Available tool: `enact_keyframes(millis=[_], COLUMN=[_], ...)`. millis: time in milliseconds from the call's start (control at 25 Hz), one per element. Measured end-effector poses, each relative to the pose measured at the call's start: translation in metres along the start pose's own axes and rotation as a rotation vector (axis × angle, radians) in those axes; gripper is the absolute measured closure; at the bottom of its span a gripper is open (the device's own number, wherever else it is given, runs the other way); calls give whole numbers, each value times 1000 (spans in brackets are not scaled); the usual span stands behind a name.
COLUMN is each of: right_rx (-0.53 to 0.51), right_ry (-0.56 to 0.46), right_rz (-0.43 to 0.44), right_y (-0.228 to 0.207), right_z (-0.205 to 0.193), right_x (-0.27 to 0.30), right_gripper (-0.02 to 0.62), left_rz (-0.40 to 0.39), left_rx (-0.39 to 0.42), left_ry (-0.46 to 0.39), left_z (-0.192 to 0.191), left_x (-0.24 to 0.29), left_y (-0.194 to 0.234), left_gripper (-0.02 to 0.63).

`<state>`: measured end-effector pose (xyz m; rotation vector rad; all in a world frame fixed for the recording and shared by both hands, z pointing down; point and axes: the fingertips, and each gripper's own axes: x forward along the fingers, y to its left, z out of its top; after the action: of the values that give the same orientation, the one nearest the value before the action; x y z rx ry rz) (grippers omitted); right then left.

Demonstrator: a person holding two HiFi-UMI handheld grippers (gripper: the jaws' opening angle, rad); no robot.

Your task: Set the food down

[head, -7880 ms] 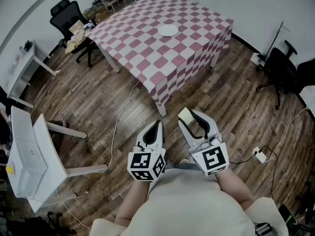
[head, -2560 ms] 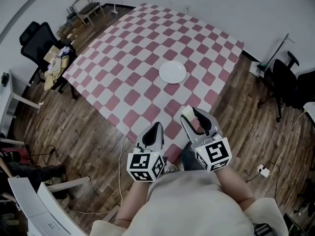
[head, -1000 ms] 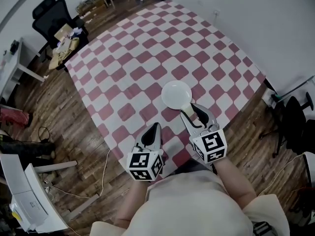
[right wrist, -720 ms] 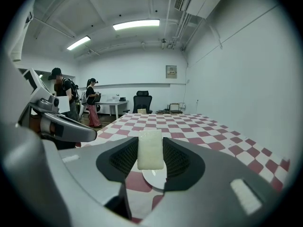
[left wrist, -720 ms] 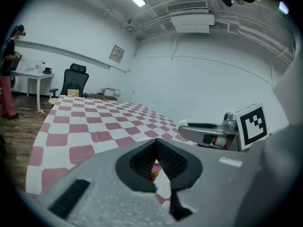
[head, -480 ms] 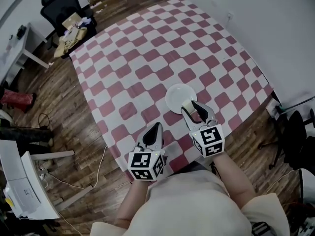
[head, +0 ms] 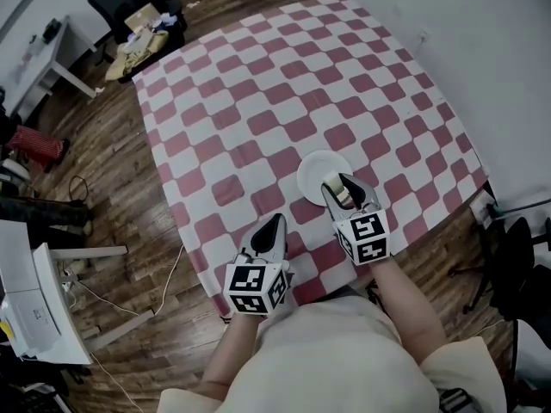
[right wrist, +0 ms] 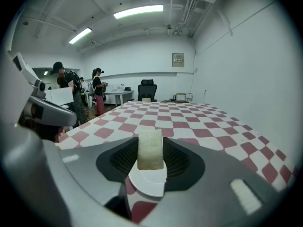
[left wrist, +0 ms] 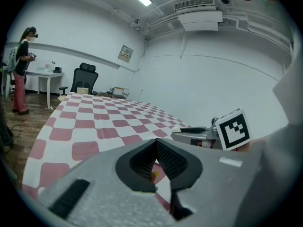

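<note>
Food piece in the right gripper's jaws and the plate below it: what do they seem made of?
Food piece: pale cream block with a grainy matte surface, so perhaps foam or a bready cake; I can't tell which. Plate: plain white and smooth with a slight sheen; ceramic or plastic, undecided.

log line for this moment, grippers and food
right gripper: shut on food | food: above white plate, not yet released | left gripper: shut, empty
</note>
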<state>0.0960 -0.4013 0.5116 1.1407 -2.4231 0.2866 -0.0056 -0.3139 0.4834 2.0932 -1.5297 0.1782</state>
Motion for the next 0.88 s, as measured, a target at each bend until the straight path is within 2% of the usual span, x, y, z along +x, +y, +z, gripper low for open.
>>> enact_keyframes(millis=[880], right_rx=[-50], right_ry=[216], right_rz=[72], right_y=[-15], right_z=[-53], right_x=[56], right_gripper=[426], left_rz=[81], left_rx=[-26], left_ry=[16], left_z=[-4], left_x=[14], left_y=[13], left_gripper=[598])
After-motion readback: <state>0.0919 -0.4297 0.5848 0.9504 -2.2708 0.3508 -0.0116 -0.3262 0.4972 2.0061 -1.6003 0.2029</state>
